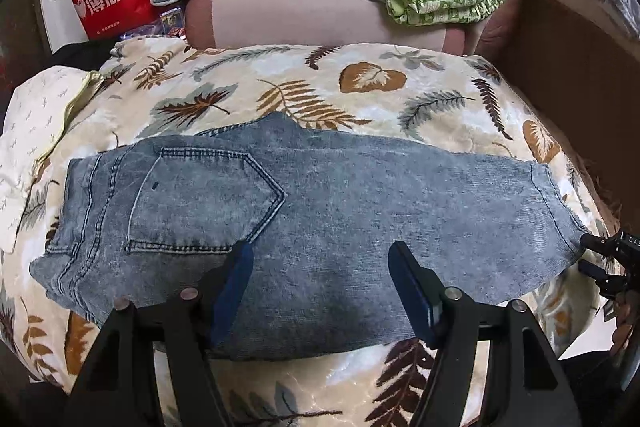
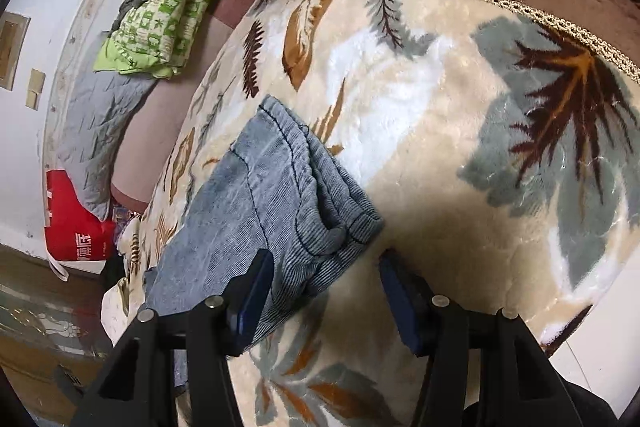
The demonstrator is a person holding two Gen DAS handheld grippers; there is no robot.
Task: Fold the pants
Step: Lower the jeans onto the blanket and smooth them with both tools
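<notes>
I see the jeans (image 1: 304, 219) folded lengthwise across the leaf-print blanket (image 1: 248, 83), filling mid-frame. My left gripper (image 1: 320, 267) hovers wide open over their lower edge, holding nothing. My right gripper (image 2: 326, 267) gapes too, straddling the cuff corner (image 2: 340, 227), not pinching it.

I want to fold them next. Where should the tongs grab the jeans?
Probably the hem corner of the jeans, coming from the near side. The layers stack there, at the edge, and the open right tongs already straddle that corner on the leaf blanket.
</notes>
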